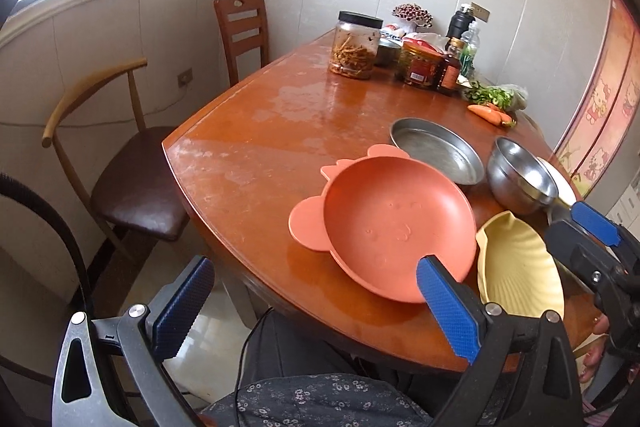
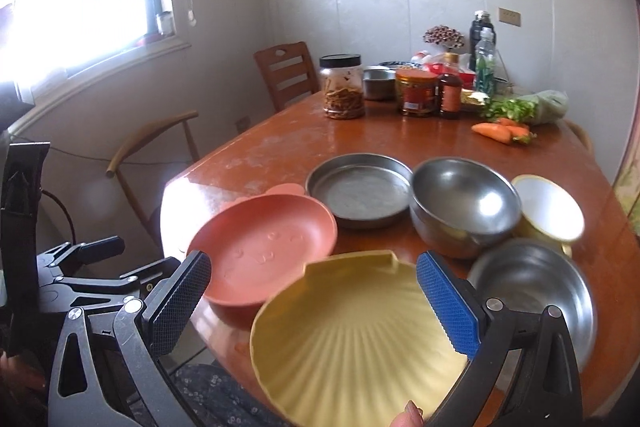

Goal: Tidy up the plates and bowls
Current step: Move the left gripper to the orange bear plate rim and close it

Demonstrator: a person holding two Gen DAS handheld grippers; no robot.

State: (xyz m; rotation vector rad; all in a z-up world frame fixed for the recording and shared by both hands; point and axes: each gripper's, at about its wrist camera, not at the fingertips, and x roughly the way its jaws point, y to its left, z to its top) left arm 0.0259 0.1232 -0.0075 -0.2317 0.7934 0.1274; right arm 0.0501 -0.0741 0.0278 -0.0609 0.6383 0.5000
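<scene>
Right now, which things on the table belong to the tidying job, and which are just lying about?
Job: orange plate, yellow shell plate, flat steel pan, steel bowls, white-lined bowl.
Lying about: jars, bottles, carrots, greens.

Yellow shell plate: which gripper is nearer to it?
Right. The right gripper hangs open directly over the yellow shell plate; the left gripper, also open, sits to its left, by the orange plate.

Two plastic plates [image 2: 268,251], one steel pan [image 2: 360,189], three bowls [image 2: 464,203].
</scene>
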